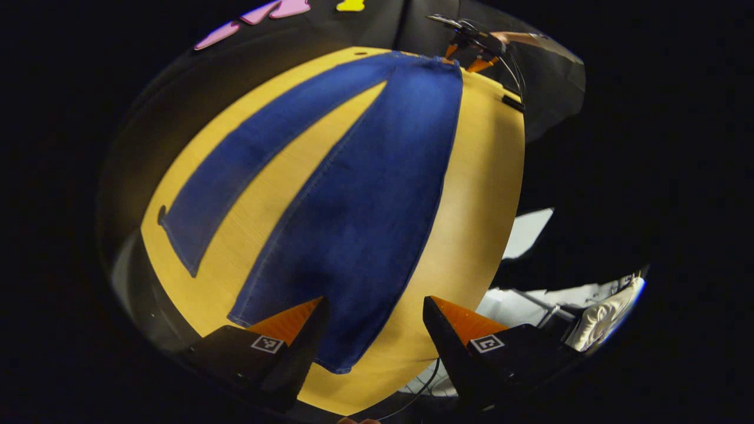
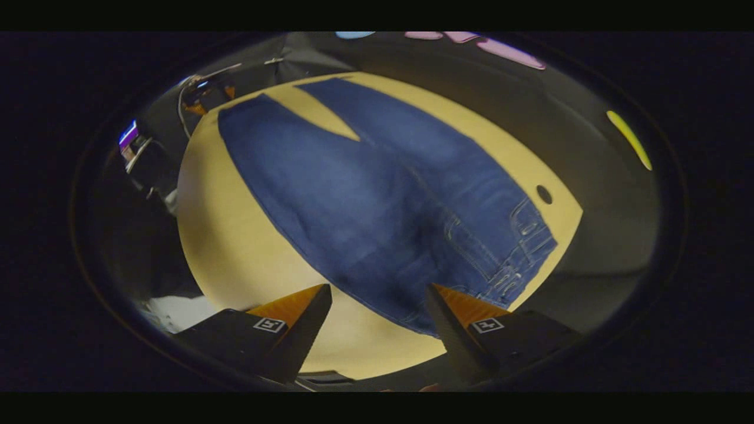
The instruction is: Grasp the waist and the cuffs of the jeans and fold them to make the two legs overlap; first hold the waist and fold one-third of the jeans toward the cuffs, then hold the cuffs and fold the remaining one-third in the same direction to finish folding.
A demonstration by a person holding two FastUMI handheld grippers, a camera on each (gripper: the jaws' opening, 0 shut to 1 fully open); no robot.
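Blue denim covers much of the yellow wooden table (image 1: 477,194): the jeans (image 1: 359,200) lie flat and unfolded, their two legs spread apart in a narrow V with bare tabletop showing between them.

In the left gripper view, the left tool (image 1: 374,321) hangs over the cuff end of the nearer leg. Its two fingers stand wide apart, one on each side of that cuff (image 1: 336,359), and nothing is held between them. The other leg runs off to the left and ends at its own cuff (image 1: 177,241), well apart from the first. At the far end of the table, by the waist, the right tool (image 1: 474,56) shows small, with a hand behind it.

In the right gripper view, the right tool (image 2: 377,309) hovers over the waist end of the jeans (image 2: 365,200). Its fingers are also spread wide and grip nothing; the waistband (image 2: 518,247), with its stitched belt loops and pocket seams, lies to the right of the gap between them. A small dark hole (image 2: 543,194) in the table (image 2: 235,247) sits just beside the waistband. The left tool (image 2: 203,97) shows far off at the cuff end of the table, too small to tell how its fingers stand from here.
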